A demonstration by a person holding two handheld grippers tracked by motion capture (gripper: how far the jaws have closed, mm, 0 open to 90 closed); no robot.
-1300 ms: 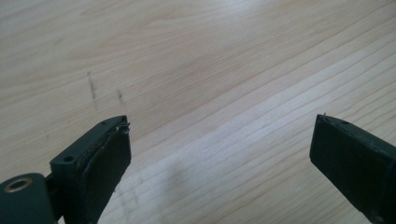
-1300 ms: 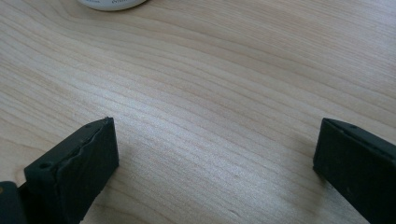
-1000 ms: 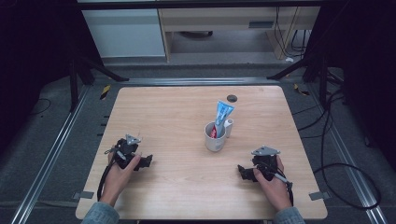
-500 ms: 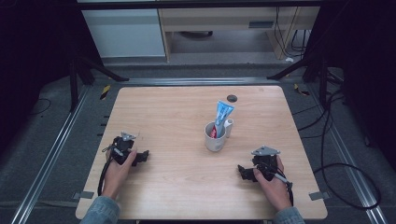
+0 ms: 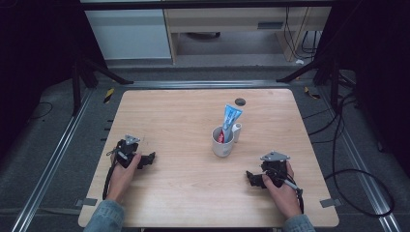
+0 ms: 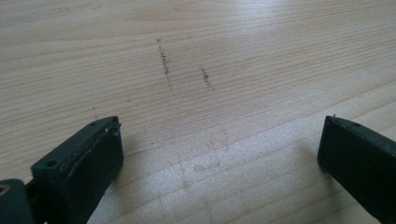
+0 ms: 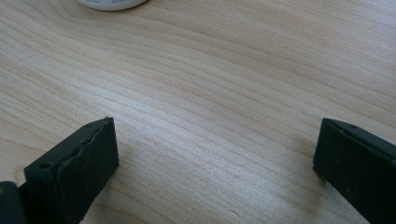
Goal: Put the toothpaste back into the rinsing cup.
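ahead of the right tongs [image 5: 255,179] and nearer them than the left tongs [image 5: 149,159], both released and empty, stood the white cup [image 5: 223,143] with its toothpaste tube [image 5: 230,121] upright.

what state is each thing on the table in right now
left gripper: jaws wide open, just opened further, nothing between them
right gripper: jaws open, empty
white mug: upright, mid-table
toothpaste tube: standing tilted in the mug
wooden table: bare under both grippers
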